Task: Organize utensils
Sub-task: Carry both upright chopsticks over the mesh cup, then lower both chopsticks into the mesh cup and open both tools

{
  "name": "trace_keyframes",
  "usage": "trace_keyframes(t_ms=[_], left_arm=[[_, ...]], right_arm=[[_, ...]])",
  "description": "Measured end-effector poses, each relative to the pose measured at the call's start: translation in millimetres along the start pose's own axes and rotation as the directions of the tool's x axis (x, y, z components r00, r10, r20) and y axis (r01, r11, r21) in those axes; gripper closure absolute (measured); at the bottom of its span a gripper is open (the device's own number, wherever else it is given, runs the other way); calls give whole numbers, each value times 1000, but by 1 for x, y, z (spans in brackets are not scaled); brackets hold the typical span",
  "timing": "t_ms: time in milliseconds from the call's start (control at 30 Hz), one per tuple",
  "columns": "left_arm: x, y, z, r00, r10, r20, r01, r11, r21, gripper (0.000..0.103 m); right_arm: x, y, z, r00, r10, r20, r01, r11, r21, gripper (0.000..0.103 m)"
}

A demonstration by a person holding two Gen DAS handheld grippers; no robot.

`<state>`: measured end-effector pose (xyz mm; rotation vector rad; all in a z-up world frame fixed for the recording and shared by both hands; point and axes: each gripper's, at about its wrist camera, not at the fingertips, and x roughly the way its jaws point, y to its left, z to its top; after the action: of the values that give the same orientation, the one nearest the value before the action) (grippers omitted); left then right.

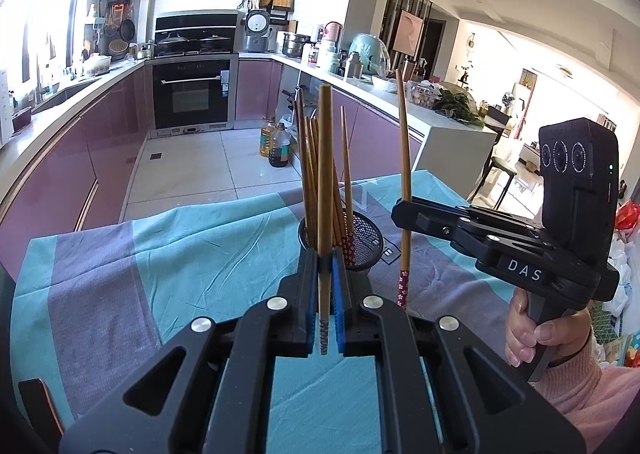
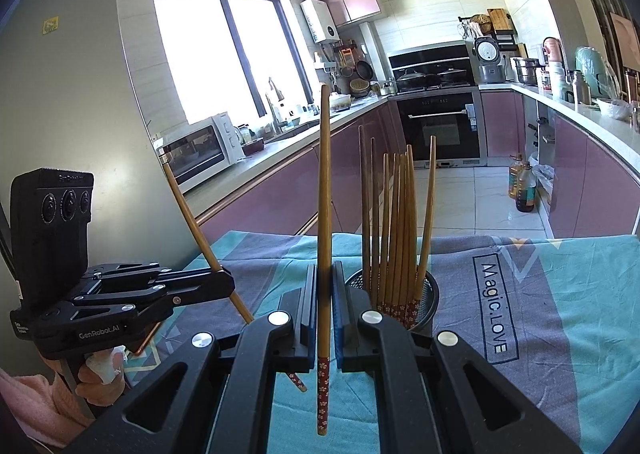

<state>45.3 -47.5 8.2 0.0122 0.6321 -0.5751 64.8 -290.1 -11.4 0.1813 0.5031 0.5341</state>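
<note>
A black mesh holder (image 1: 365,242) (image 2: 431,296) stands on the teal and grey tablecloth (image 1: 160,254) with several wooden chopsticks (image 2: 396,221) upright in it. My left gripper (image 1: 325,258) (image 2: 226,280) is shut on one chopstick (image 1: 325,173), which stands just in front of the holder in the left wrist view and leans (image 2: 188,205) in the right wrist view. My right gripper (image 2: 324,274) (image 1: 402,209) is shut on another chopstick (image 2: 324,173) (image 1: 405,133), patterned end down, beside the holder. Both chopsticks hang above the cloth.
The table's far edge drops to a tiled kitchen floor with two oil bottles (image 1: 277,145) (image 2: 522,185). Purple cabinets and an oven (image 1: 191,93) line the room. A hand in a pink sleeve (image 1: 532,330) grips the right gripper's handle.
</note>
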Motion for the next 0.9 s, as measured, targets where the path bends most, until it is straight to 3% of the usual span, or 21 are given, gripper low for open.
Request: trace_keyframes(t_ms=[900], left_arm=[[-12, -7, 16, 998, -32, 54, 30, 999, 40, 96]], right_arm=[[-2, 1, 18, 999, -6, 49, 7, 1000, -22, 97]])
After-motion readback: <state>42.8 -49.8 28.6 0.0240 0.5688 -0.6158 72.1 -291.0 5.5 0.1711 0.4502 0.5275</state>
